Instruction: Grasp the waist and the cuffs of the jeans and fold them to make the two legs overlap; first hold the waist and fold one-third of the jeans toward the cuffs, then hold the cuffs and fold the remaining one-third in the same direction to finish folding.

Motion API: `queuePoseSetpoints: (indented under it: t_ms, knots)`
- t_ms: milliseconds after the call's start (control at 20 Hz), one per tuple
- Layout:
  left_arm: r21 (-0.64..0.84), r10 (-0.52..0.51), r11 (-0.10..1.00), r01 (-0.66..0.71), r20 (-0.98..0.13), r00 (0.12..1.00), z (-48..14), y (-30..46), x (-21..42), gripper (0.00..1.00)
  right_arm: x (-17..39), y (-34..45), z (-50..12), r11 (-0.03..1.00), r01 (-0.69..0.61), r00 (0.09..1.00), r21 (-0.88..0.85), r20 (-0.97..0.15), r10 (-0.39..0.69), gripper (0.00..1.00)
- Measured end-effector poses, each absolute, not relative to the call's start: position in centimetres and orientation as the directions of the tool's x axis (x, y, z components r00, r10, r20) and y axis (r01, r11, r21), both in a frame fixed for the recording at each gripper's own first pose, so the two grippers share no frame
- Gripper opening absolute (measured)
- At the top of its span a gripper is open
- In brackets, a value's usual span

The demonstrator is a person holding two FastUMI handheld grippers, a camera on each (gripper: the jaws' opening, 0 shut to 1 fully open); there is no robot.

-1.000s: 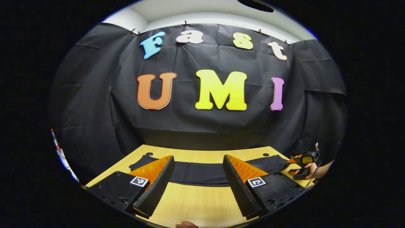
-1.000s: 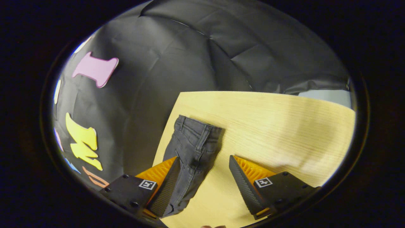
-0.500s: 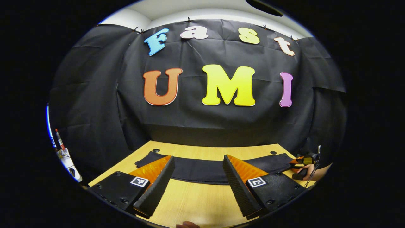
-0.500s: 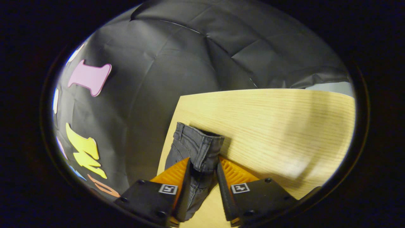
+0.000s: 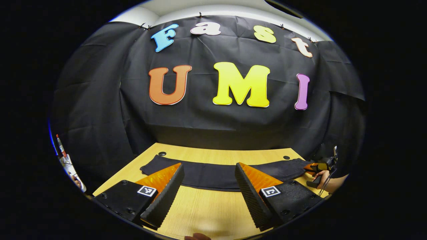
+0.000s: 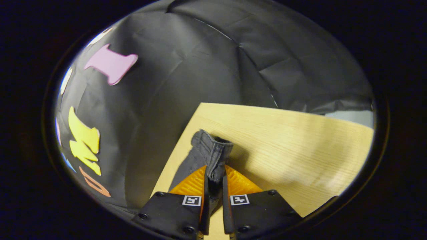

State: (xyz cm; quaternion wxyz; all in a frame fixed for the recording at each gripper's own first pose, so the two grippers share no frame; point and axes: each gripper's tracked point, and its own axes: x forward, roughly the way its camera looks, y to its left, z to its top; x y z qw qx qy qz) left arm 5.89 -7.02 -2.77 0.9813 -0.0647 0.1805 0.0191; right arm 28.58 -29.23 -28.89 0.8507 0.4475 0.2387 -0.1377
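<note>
No readable writing shows on anything I hold or handle; each of my four fingers carries one small square black-and-white marker, a coded pattern rather than words.

In the right gripper view, my right gripper (image 6: 213,191) is pinched down to a narrow slot, both fingers pressing on a bunched fold of the dark jeans (image 6: 210,156) at the waist end. The waistband stands up in a crumpled ridge just beyond the fingertips, lifted off the wooden table (image 6: 293,140), with a soft shadow beside it on the boards (the rest of the fabric slopes away from the ridge toward the table's edge by the black wall).

In the left gripper view, my left gripper (image 5: 208,186) is spread wide and holds nothing; the jaws hang over bare table (image 5: 206,213) on the near side of the jeans, apart from the cloth. Just past the fingertips the jeans (image 5: 213,173) lie as one long flat dark strip across the table. At the strip's far right end I see my other hand (image 5: 323,176) with the right gripper (image 5: 315,165) at the waist.

Count: one pair of jeans, one table, two grippers. Beyond the jeans, two small dark round holes (image 5: 162,153) mark the table's far corners, one at each.
</note>
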Motion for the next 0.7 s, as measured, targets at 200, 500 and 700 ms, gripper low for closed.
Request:
queuePoseSetpoints:
  t_ms: [200, 500, 700]
  knots:
    - [-0.146, 0.039, 0.985, -0.096, -0.352, 0.935, -3.0, -3.7, 4.9, 0.98, 31.8, -18.7, -15.9, 0.728, 0.2, 0.933, 0.656, -0.355, 0.064, 0.17]
    - [-0.161, 0.11, 0.97, -0.179, -0.367, 0.924, -3.5, 1.9, 2.1, 0.98, 32.4, -6.5, -10.4, 0.819, 0.004, 0.943, 0.574, -0.273, 0.187, 0.17]
    - [-0.191, 0.171, 0.945, -0.264, -0.4, 0.9, -4.4, 5.7, -0.6, 0.98, 32.6, 1.8, -9.9, 0.861, -0.099, 0.928, 0.498, -0.265, 0.261, 0.17]
